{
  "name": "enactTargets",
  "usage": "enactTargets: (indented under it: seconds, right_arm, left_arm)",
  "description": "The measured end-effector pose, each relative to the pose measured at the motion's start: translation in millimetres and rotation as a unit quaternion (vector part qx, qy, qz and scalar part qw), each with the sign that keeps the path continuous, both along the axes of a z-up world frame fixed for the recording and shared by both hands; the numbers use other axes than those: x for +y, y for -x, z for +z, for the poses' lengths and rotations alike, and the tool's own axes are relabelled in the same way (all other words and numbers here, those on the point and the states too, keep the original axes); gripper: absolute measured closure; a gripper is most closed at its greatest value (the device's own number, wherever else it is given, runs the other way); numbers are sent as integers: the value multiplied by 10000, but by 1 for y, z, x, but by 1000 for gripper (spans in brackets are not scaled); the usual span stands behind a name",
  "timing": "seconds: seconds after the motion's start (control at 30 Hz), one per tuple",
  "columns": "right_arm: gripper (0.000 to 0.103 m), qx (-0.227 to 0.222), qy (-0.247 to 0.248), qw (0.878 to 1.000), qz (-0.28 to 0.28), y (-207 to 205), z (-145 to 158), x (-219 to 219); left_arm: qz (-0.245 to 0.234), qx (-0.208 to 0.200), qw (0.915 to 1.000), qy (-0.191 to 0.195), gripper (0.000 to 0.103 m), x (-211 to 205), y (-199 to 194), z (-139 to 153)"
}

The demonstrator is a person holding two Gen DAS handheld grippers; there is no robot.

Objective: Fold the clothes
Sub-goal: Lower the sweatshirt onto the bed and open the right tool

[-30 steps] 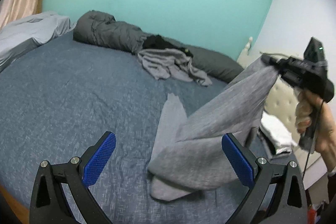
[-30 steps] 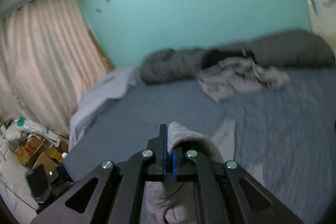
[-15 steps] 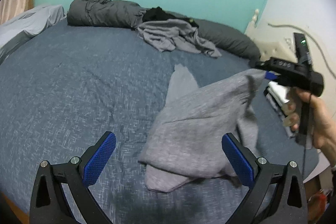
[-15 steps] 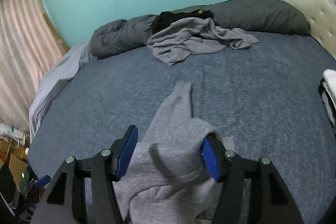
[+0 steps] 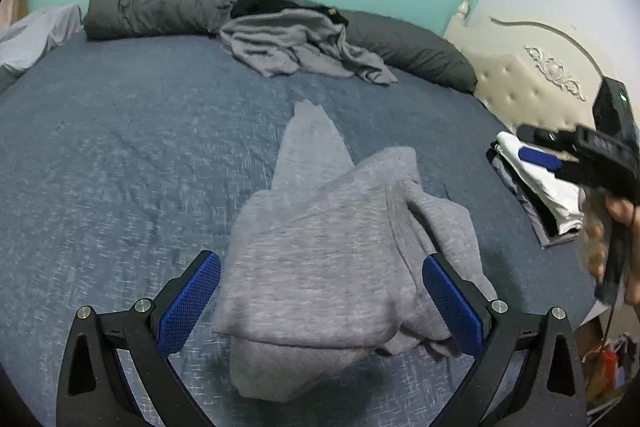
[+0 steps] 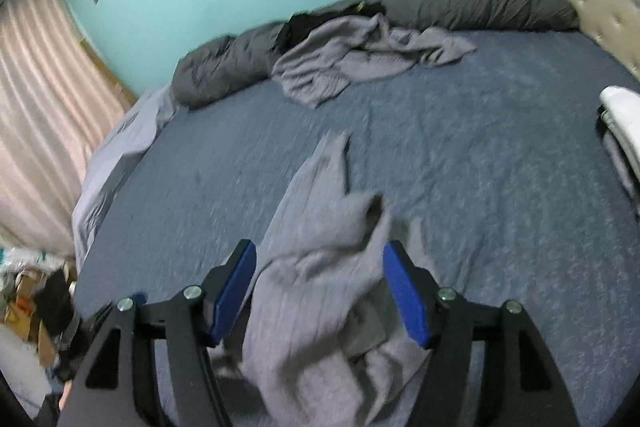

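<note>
The grey garment (image 5: 332,255) lies bunched on the blue bed (image 5: 120,147), near the edge closest to me, with one long strip reaching toward the far pillows and the rest heaped in loose, overlapping layers. It is not a neat fold as it lies; the top layer sits askew and a flap on its right side spills outward.

What worries me is that heap. If a claw closes on the thick middle, I judge it would pinch several layers at once and drag the whole bundle instead of turning one edge over. A pull on the long strip could also tug the pile crooked, or slide it off the near edge of the bed. The soft knit gives little resistance, so any crease could slump as soon as it is let go.

The left claw (image 5: 320,307) stands wide open above the near end of the garment, its blue pads (image 5: 188,303) well apart and gripping nothing. The right claw (image 6: 320,291) is open too, holding nothing; the cloth shows between its pads, but whether it touches them I cannot tell through the blur.

Farther off, a second crumpled grey garment (image 5: 304,47) waits by the dark pillows (image 5: 408,47), and a stack of folded clothes (image 5: 536,187) sits at the bed's right edge.
</note>
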State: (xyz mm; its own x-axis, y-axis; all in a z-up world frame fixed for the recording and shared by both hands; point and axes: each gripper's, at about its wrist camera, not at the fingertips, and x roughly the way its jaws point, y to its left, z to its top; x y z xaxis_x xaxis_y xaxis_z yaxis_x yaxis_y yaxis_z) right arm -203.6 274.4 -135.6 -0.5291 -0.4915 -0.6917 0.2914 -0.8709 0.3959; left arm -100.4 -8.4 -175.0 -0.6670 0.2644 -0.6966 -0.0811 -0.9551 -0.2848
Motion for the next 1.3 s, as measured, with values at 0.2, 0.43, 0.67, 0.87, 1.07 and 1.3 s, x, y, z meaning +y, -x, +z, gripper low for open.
enactTargets:
  seconds: [0.2, 0.43, 0.67, 0.87, 1.07, 1.3]
  right_arm:
    - [36, -279, 35, 9983, 504, -7, -33, -31]
    - [41, -411, -80, 9968, 676, -13, -67, -54]
    - [100, -277, -473, 9951, 823, -23, -76, -49]
    - [101, -87, -489, 9968, 629, -30, -62, -18]
    - [101, -175, -583, 9951, 776, -43, -61, 3]
    - [101, -324, -650, 9931, 925, -56, -65, 26]
  left_arm:
    - [70, -217, 9995, 195, 0, 1, -1, -4]
    - [-132, -210, 9987, 435, 0, 10, -9, 4]
    - [-533, -293, 9967, 535, 0, 32, 3, 0]
    - [-775, -374, 9939, 690, 1, 53, 17, -9]
    - [-977, -473, 9902, 882, 6, 70, 30, -15]
    - [-1052, -725, 9875, 920, 33, 73, 42, -27]
